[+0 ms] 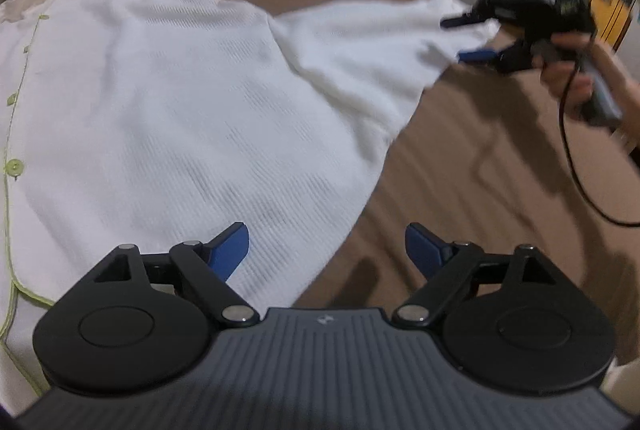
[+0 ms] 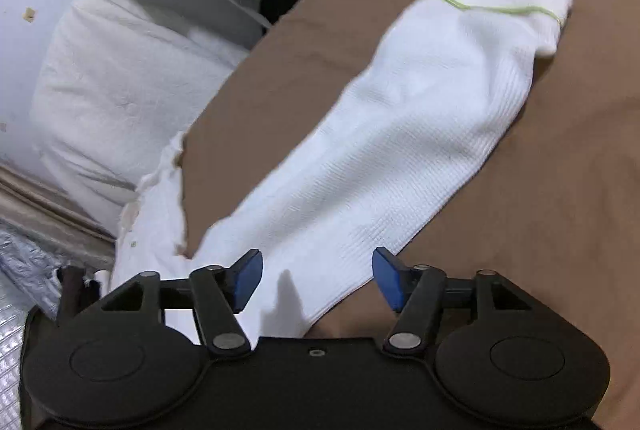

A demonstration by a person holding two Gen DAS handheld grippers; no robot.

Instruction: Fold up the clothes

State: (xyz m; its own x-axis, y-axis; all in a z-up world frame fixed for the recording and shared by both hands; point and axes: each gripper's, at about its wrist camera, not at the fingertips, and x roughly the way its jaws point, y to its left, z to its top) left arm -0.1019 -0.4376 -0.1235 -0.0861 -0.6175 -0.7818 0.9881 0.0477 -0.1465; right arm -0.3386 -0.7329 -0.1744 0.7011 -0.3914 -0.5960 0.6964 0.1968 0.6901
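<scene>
**Both grippers open over white ribbed top on brown bed**

White ribbed garment (image 1: 168, 102) lies spread on brown bedsheet (image 1: 460, 182), filling left and centre of left wrist view; green-piped button placket at left edge. Left gripper (image 1: 326, 250) jaws wide, nothing between the pads, hem below left pad. Right gripper (image 2: 318, 280) jaws wide too, sleeve (image 2: 400, 134) running between pads to upper right, not pinched. White pillow (image 2: 120, 90) at left of right wrist view.

Dim indoor light, soft shadows, motion blur, fisheye-bent edges.
</scene>
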